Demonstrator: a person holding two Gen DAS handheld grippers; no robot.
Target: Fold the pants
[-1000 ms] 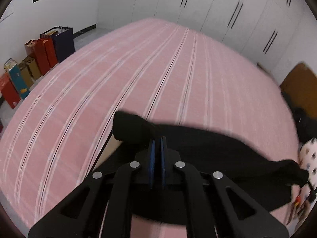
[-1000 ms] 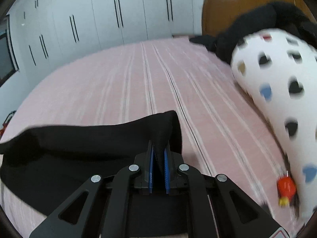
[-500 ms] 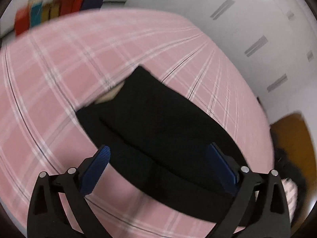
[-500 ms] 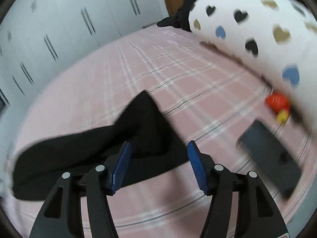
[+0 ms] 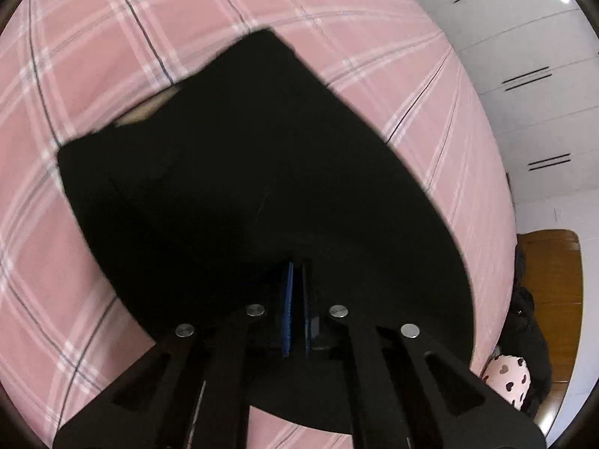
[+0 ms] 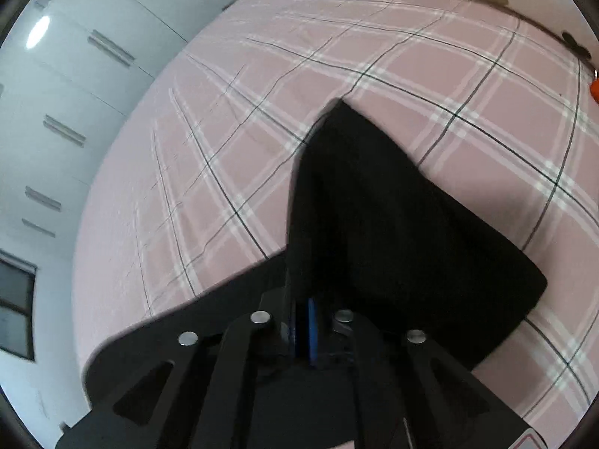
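Both my claws were wide open half a second ago; now my left claw (image 5: 295,299) and right claw (image 6: 303,321) pinch the black pants (image 5: 262,172) again; pants lie folded on the pink bed (image 5: 93,56), stretching toward twelve o'clock; another fold looks left.

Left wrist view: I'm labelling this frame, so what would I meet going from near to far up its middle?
left gripper → black pants → pink plaid bedsheet
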